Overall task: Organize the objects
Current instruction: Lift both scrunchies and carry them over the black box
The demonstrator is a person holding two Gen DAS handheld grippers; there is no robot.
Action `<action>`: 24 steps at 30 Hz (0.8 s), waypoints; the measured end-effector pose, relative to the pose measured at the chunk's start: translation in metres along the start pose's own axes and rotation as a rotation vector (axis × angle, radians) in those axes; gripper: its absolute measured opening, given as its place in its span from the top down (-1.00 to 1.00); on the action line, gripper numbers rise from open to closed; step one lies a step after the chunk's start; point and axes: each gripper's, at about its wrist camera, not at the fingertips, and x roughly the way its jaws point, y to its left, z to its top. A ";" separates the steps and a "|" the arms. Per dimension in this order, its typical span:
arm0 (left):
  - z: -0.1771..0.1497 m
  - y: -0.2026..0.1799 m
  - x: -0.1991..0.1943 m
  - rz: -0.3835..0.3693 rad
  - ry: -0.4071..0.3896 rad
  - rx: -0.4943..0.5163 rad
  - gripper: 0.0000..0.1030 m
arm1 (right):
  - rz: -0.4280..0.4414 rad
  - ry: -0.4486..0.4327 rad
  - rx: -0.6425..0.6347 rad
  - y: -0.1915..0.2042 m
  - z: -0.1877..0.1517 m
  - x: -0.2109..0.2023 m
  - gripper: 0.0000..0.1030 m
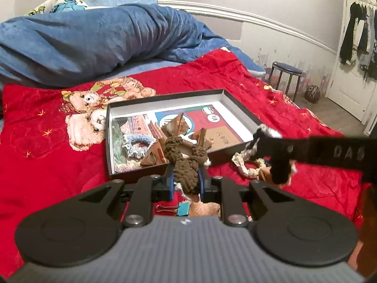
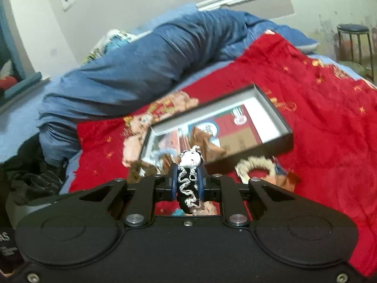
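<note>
In the left wrist view, the left gripper (image 1: 186, 181) is clamping a brown crocheted scrunchie (image 1: 185, 165) between its narrow blue pads, the yarn bulging up above the fingertips. Just beyond it, a shallow black box (image 1: 238, 105) is lying on the red bear-print blanket (image 1: 47, 146), already holding a light blue scrunchie (image 1: 135, 145), some brown folded paper pieces (image 1: 153, 154) and printed cards. To the right, the right gripper (image 1: 271, 151) is reaching in from the edge, pinching a black and white scrunchie (image 1: 262, 133) near the box's front right corner, above a cream scrunchie (image 1: 245, 168) resting on the blanket. A teal binder clip (image 1: 180, 208) is lying under the left gripper. A rumpled blue duvet (image 1: 94, 40) is filling the background, with a stool (image 1: 286, 75) by the wall.

In the right wrist view, which is blurring somewhat, the right gripper (image 2: 188, 184) is squeezing the black and white scrunchie (image 2: 189, 179) tightly between its pads, the jaws nearly together. The black box (image 2: 278, 120) is sitting ahead, tilted in frame, with the cream scrunchie (image 2: 255, 165) just outside its near wall on the red blanket (image 2: 329, 122)
</note>
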 end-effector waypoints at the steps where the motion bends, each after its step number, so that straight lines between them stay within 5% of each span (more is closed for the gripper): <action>1: 0.001 0.001 0.000 0.001 -0.003 -0.003 0.54 | 0.011 -0.004 0.008 -0.001 0.003 -0.002 0.67; 10: 0.008 0.006 0.000 -0.019 -0.022 -0.052 0.54 | 0.086 0.007 0.074 -0.001 0.029 0.011 0.67; 24: 0.060 0.004 0.000 0.057 -0.119 -0.017 0.54 | 0.172 -0.055 0.154 -0.022 0.104 0.030 0.67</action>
